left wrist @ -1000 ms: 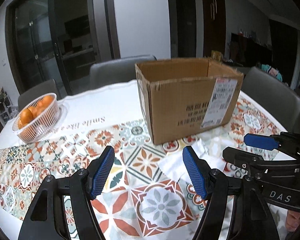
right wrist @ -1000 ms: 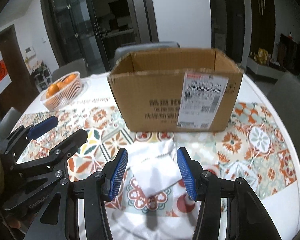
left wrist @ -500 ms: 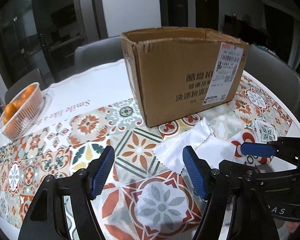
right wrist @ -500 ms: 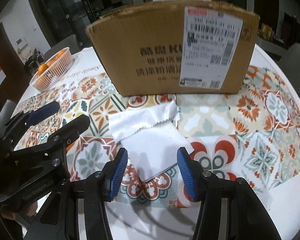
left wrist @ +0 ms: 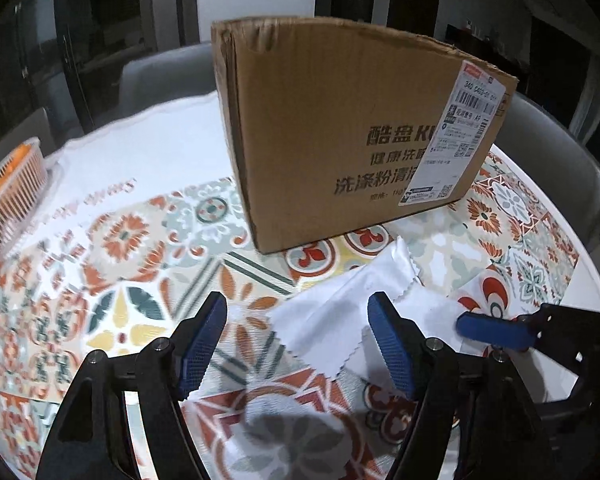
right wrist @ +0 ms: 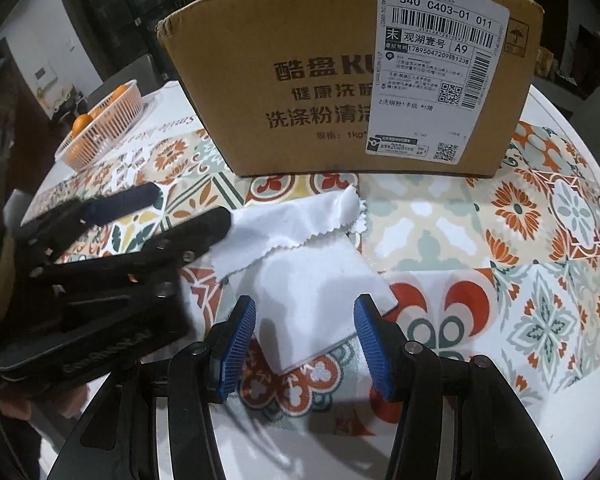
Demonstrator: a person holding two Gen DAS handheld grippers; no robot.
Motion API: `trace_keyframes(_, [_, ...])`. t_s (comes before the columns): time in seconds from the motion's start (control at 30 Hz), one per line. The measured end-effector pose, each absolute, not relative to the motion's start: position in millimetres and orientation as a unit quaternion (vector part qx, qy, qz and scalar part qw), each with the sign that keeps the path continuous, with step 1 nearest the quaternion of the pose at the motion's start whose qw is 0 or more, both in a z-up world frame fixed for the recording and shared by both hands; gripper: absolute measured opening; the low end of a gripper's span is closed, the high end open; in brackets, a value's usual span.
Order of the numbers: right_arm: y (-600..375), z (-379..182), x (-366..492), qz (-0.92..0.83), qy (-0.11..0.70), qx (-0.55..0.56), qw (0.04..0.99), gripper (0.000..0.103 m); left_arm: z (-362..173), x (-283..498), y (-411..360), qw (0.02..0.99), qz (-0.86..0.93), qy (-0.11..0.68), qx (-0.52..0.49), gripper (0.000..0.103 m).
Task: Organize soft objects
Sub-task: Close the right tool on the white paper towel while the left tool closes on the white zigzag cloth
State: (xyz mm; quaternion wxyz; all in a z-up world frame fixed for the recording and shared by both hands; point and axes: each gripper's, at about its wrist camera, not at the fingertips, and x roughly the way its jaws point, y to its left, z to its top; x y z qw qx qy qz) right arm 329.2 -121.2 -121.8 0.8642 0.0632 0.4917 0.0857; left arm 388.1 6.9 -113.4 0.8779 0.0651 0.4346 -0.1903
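Round worktop (right wrist: 572, 384), covered by a patterned tile-print tablecloth (right wrist: 540, 240). Resting directly on it: a cardboard box (right wrist: 332, 80) with shipping label, a white cloth (right wrist: 320, 280) just in front of the box, and a basket of oranges (right wrist: 100, 128) well apart.

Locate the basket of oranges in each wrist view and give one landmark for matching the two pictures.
Left wrist view: basket of oranges at the far left edge, cut off by the frame, left of the cardboard box.
Right wrist view: basket in the upper left, whole, beyond the left gripper.
Shared landmark: the white shipping label on the box's front.
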Motion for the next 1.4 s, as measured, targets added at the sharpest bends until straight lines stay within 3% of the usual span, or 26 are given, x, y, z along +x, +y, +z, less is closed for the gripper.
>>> trace_keyframes(0.5, [-119,-134,339,0.085,0.489,0.047,0.867,0.052,-143,402,-4,0.869,-0.184,0.457,0.045,0.069])
trace_keyframes(0.57, [-118,-135,339,0.081,0.487,0.039,0.869,0.049,-143,401,-4,0.873,-0.177,0.451,0.054,0.055])
trace_keyframes(0.73, [-119,-137,340,0.065,0.479,0.025,0.875,0.028,-142,400,-5,0.874,-0.181,0.449,0.048,0.025])
trace_keyframes(0.87, [-129,-138,340,0.06,0.476,0.038,0.876,0.013,-140,397,-5,0.877,-0.173,0.445,0.052,0.009])
trace_keyframes(1.03, [-138,-138,338,0.063,0.476,0.066,0.875,0.007,-135,386,1,0.883,-0.168,0.436,0.052,0.008])
trace_keyframes(1.4, [-137,-131,326,0.069,0.459,0.067,0.883,0.006,-118,363,16,0.901,-0.151,0.403,0.054,0.007])
